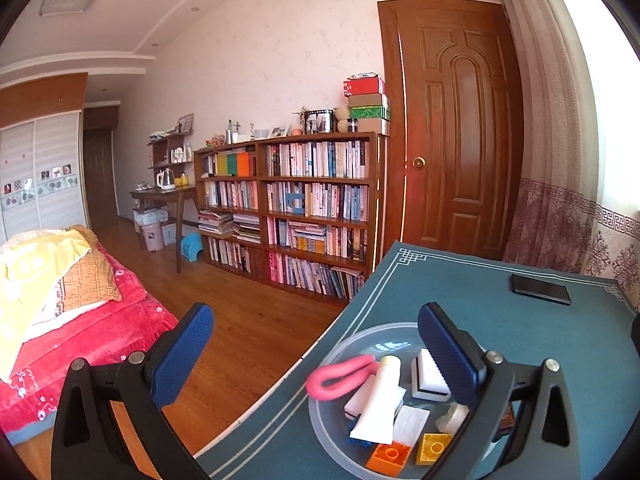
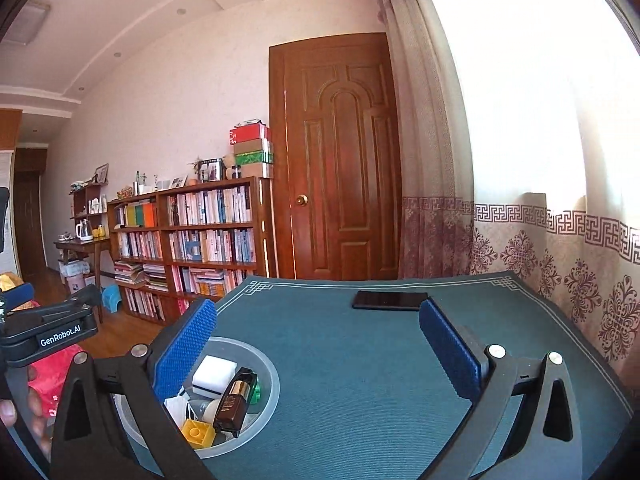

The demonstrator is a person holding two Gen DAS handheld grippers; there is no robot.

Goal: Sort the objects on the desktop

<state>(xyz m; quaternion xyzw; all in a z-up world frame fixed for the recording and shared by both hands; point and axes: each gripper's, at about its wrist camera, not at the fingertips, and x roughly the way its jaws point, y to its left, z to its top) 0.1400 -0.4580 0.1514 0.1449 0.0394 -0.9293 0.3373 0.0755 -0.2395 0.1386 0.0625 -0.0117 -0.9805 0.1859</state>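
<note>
Only the left wrist view shows the pink loop (image 1: 340, 374) and the white tube (image 1: 380, 400) lying across the clear bowl (image 1: 360, 336), with an orange brick (image 1: 390, 456) at the near edge; only the right wrist view shows the dark brown bottle with a gold collar (image 2: 236, 398) propped in that bowl (image 2: 264, 360), a green piece just behind it. Both views catch the white sponge block (image 1: 430, 376) (image 2: 212, 374) and the yellow brick (image 1: 434, 448) (image 2: 196, 434). The bowl is translucent and crowded, its contents overlapping. For the left gripper (image 1: 316, 340) the bowl sits under and just inside its right finger, jaws wide apart and holding nothing, the left finger out over the floor beyond the worktop (image 1: 520, 340) edge. For the right gripper (image 2: 318, 332) the bowl lies beneath its left finger, jaws likewise spread and empty, bare green cloth between them. A black phone (image 1: 540, 289) (image 2: 390, 301) lies flat beyond the jaws, well apart from the bowl. Fingertips (image 2: 8, 410) of a hand show at the right view's left edge, beside the other gripper's black body (image 2: 48, 330).
</note>
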